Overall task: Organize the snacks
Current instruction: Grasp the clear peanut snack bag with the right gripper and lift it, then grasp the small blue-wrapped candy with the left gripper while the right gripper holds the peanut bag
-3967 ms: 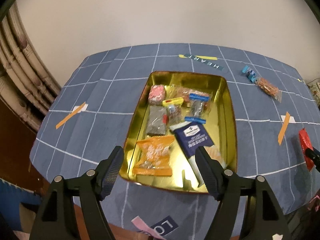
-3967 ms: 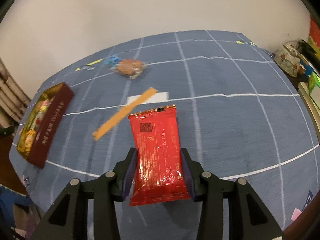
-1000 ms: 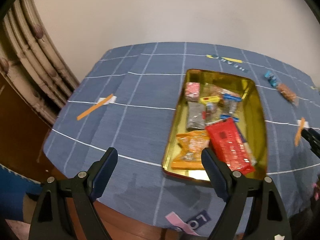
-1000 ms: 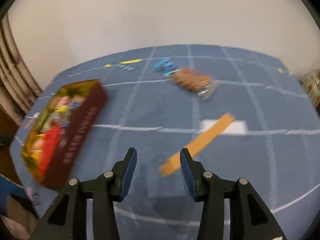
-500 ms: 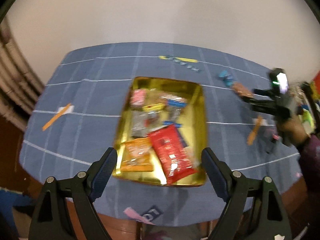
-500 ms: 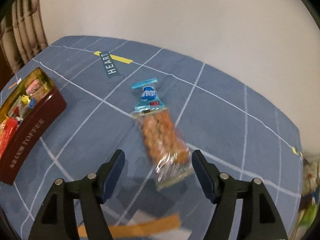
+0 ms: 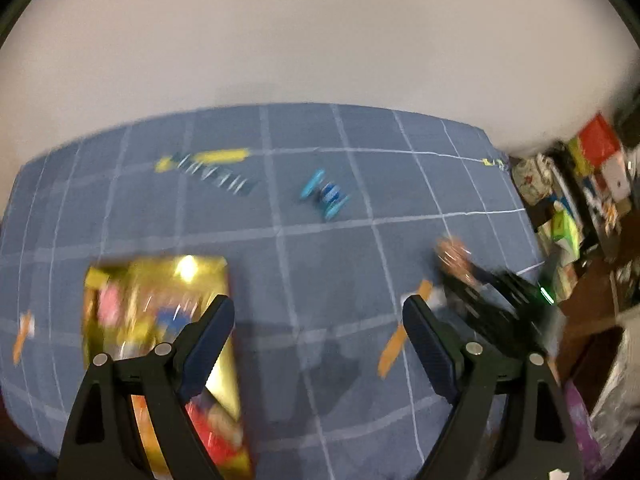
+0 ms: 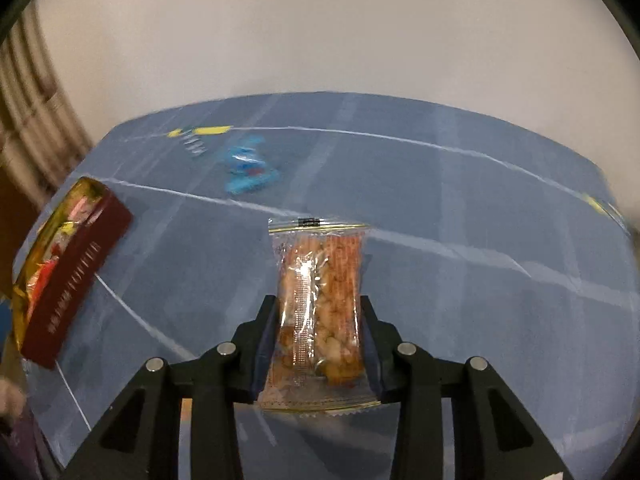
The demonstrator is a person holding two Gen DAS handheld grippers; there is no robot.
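Your right hand-held gripper (image 8: pixel 319 344) is closing on the clear peanut packet (image 8: pixel 320 300), right of the tin (image 8: pixel 76 276). The left hand-held gripper (image 7: pixel 318 344) hangs wide, empty. The tin holds several snacks; the blue packet (image 8: pixel 250 172) remains on the worktop (image 8: pixel 480 300) beyond the tin.

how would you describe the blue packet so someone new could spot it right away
Start from the blue checked tablecloth and look toward its far side, near the wall. The blue packet lies loose there, just in front of a yellow label, apart from the tin. It is the only bright blue snack lying on the cloth outside the tin.
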